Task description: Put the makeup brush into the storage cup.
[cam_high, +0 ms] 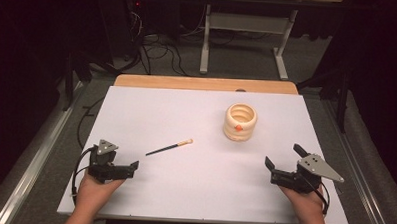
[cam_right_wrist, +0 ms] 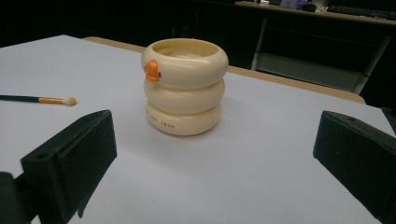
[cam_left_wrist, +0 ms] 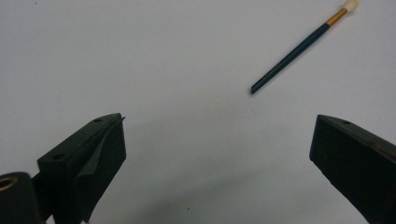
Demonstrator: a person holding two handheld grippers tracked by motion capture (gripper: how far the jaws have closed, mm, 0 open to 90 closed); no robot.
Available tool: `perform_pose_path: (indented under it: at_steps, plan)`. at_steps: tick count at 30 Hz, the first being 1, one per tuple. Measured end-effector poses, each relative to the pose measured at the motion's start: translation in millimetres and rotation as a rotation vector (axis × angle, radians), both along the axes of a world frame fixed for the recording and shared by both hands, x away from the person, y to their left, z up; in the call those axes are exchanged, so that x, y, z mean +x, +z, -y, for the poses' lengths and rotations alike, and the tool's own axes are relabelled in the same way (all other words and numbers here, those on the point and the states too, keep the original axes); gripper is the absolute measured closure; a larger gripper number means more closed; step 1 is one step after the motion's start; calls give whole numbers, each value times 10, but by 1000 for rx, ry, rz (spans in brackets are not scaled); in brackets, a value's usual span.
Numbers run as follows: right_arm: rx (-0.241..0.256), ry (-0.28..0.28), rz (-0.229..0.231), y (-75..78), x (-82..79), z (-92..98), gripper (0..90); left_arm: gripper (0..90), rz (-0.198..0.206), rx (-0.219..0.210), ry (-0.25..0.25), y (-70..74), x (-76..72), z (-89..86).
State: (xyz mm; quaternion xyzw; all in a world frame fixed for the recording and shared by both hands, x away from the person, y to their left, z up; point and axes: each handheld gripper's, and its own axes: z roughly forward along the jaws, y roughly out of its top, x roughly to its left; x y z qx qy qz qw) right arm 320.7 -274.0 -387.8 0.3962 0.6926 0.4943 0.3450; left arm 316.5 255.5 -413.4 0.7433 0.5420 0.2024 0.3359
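Both jaws wide, empty. Thin dark-handled brush lay flat on white surface; left gripper risked skidding it.

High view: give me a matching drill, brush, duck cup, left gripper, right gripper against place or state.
Things:
1. brush
2. duck cup
3. left gripper
4. right gripper

Descriptions:
A. upright, right of table centre, three stacked cream rings
B. near right corner, jaws open, nothing held
C. lying flat, left of the cup, pale tip toward it
D. near left edge, jaws open, nothing held

Pairs: 1-C, 2-A, 3-D, 4-B
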Motion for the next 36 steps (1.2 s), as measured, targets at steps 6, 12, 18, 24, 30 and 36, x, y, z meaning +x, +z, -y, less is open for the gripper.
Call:
perform_pose_path:
  at_steps: [6, 12, 18, 24, 30, 36]
  plan:
    - [-1, -8, -7, -8, -13, 9, 8, 43, -31, 10, -7, 16, 9, -5]
    - [2, -16, -6, -12, -22, 29, 9, 41, -47, 11, -21, 60, 29, 9]
    - [6, -14, -7, -14, -24, 41, 9, 41, -98, 30, -62, 145, 86, 79]
    - [18, -12, -11, -14, -18, 43, 8, 32, -158, 40, -94, 235, 164, 134]
    - [16, -10, -5, -7, -21, 39, 9, 28, -208, 46, -118, 316, 225, 192]
    - [16, -13, -6, -8, -22, 42, 8, 29, -254, 45, -137, 327, 298, 192]
